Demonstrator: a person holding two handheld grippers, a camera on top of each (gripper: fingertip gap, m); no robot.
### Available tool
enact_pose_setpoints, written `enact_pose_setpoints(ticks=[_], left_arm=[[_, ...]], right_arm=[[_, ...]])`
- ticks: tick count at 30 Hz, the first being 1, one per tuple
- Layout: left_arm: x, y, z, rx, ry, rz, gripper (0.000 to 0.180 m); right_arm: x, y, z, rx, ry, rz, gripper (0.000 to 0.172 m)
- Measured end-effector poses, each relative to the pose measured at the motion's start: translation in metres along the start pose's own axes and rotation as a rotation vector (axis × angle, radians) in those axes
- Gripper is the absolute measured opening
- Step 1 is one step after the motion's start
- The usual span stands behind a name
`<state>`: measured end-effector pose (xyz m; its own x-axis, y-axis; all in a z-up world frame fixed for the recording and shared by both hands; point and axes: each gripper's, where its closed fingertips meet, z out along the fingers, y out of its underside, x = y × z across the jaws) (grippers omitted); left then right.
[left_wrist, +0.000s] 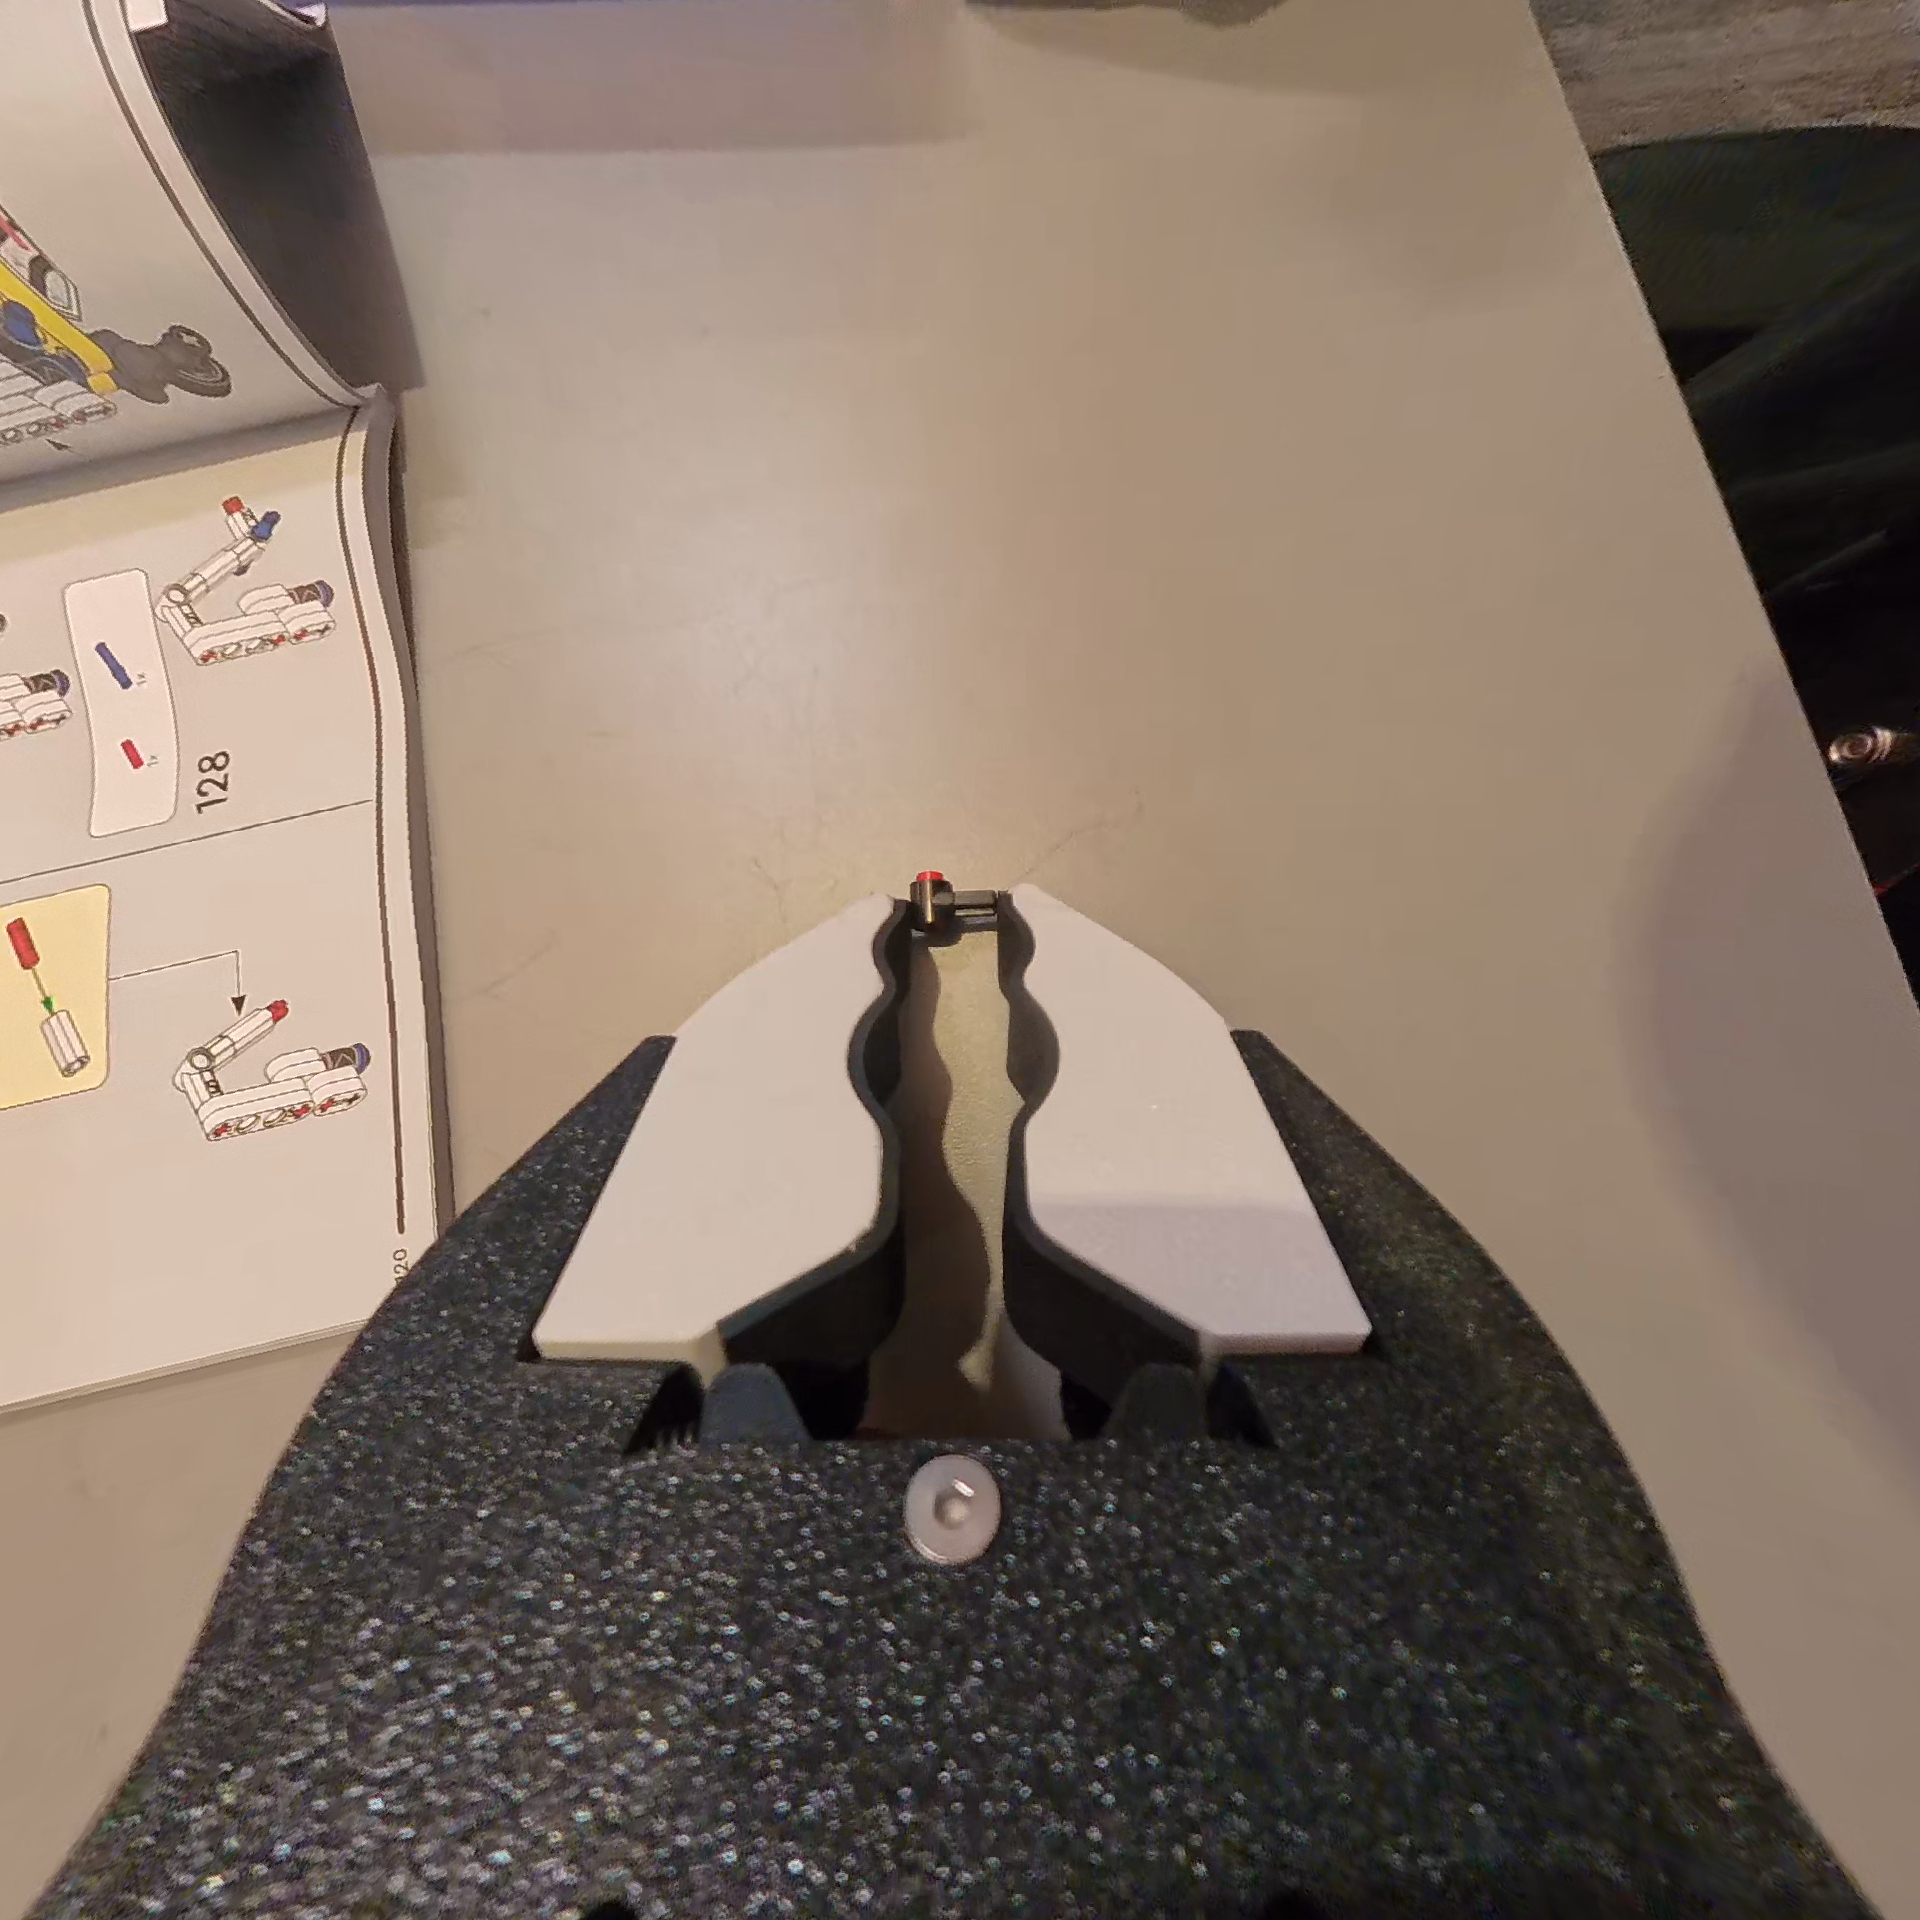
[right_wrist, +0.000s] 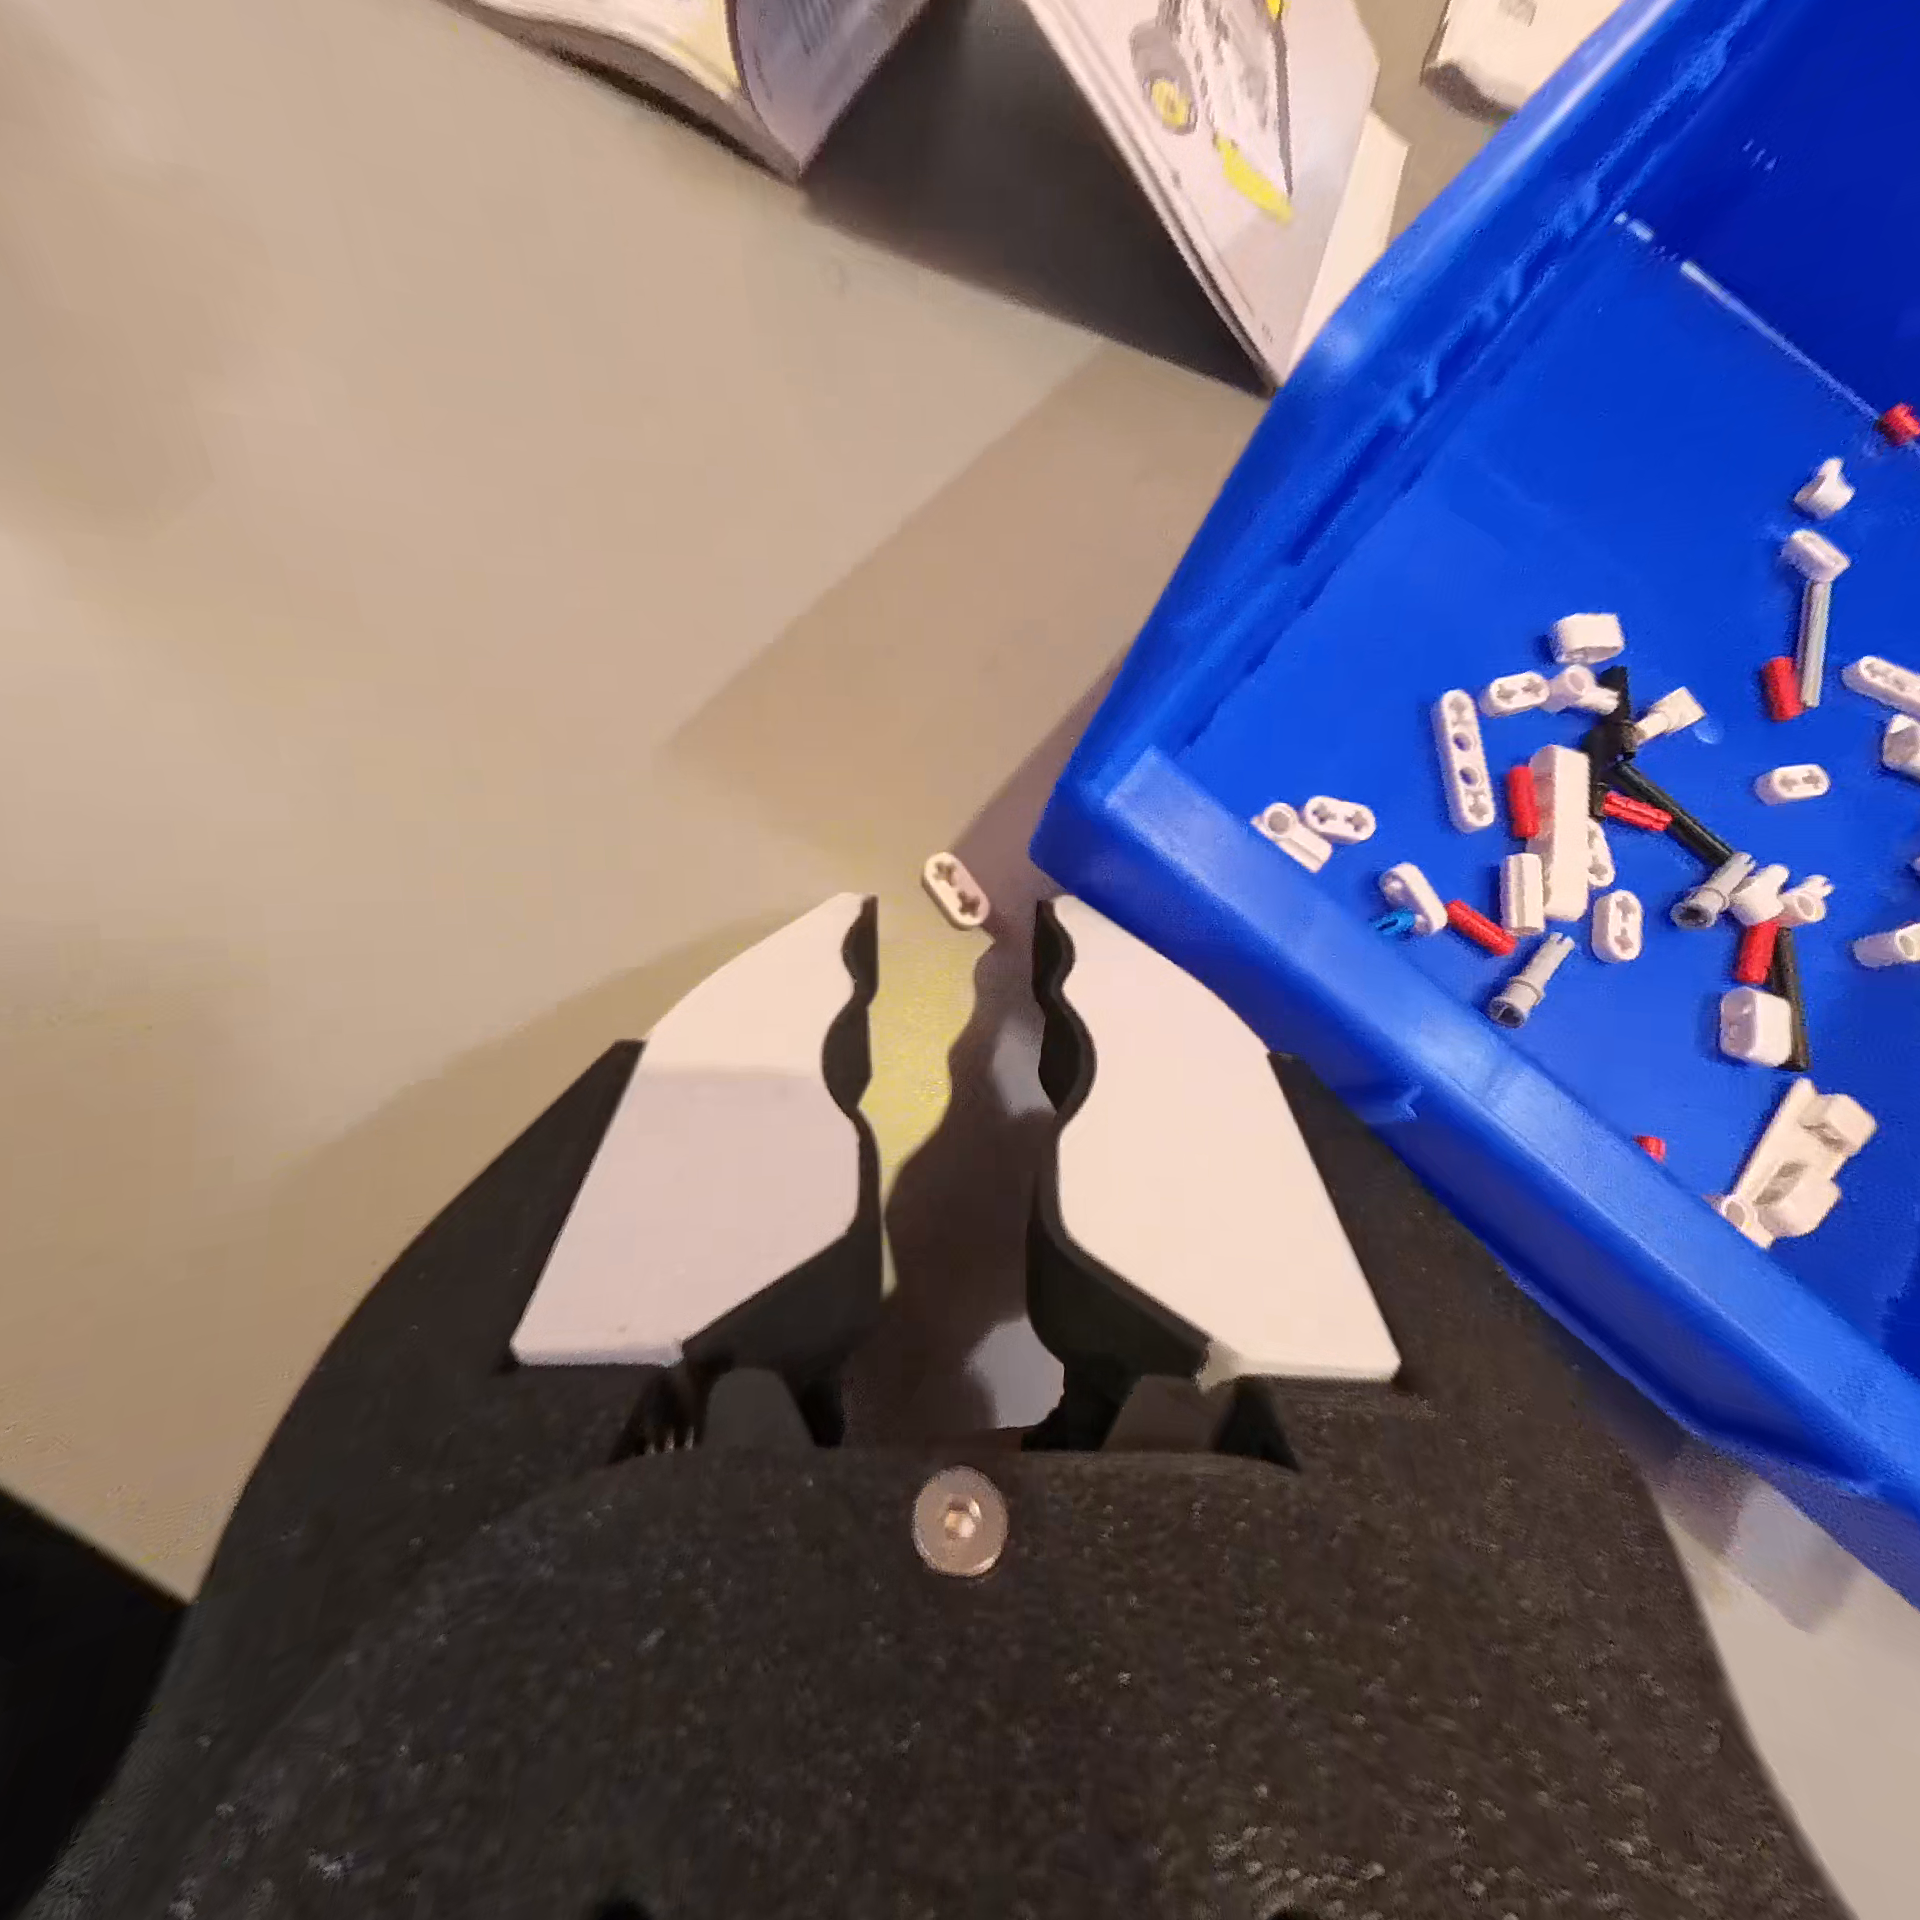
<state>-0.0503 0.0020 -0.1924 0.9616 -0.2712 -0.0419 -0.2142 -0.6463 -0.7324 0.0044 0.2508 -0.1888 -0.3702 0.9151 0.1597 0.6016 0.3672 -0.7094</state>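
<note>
While the left hand-held gripper (left_wrist: 954, 902) at frame centre pinches a small dark connector with a red peg (left_wrist: 932, 896) between its pale smooth fingertips, the right hand-held gripper (right_wrist: 956, 914) is spread, nothing held; a small white oval link (right_wrist: 957, 891) lies on the matte beige counter (right_wrist: 416, 623) just beyond its tips; glossy blue bin (right_wrist: 1247, 904) of loose plastic pieces at right; open instruction booklet (left_wrist: 208, 831) at left.

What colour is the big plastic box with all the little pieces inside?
Bright blue plastic bin, clearest in the right wrist view.
</note>
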Motion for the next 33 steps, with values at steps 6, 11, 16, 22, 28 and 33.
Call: enact_pose_setpoints(ticks=[6,11,16,22,28,33], left_arm=[[0.001,0.0,0.0,-0.002,0.012,0.001,0.016],[0.002,0.0,0.0,0.002,0.01,0.012,0.016],[0.002,0.0,0.0,0.001,0.012,0.011,0.016],[0.002,0.0,0.0,0.002,0.006,0.013,0.016],[0.001,-0.001,0.0,0.004,-0.013,0.008,0.016],[-0.001,-0.001,0.0,0.007,-0.024,0.013,0.016]], right_arm=[[-0.001,-0.002,0.009,-0.022,-0.053,0.018,0.023],[-0.012,0.001,0.006,-0.054,-0.117,-0.022,0.007],[-0.004,-0.019,-0.03,0.061,-0.079,-0.067,0.007],[0.083,-0.048,-0.055,0.129,0.211,-0.013,0.021],[0.048,-0.068,-0.051,0.158,0.196,-0.155,0.026],[-0.029,-0.093,-0.043,0.227,-0.007,-0.283,0.021]])
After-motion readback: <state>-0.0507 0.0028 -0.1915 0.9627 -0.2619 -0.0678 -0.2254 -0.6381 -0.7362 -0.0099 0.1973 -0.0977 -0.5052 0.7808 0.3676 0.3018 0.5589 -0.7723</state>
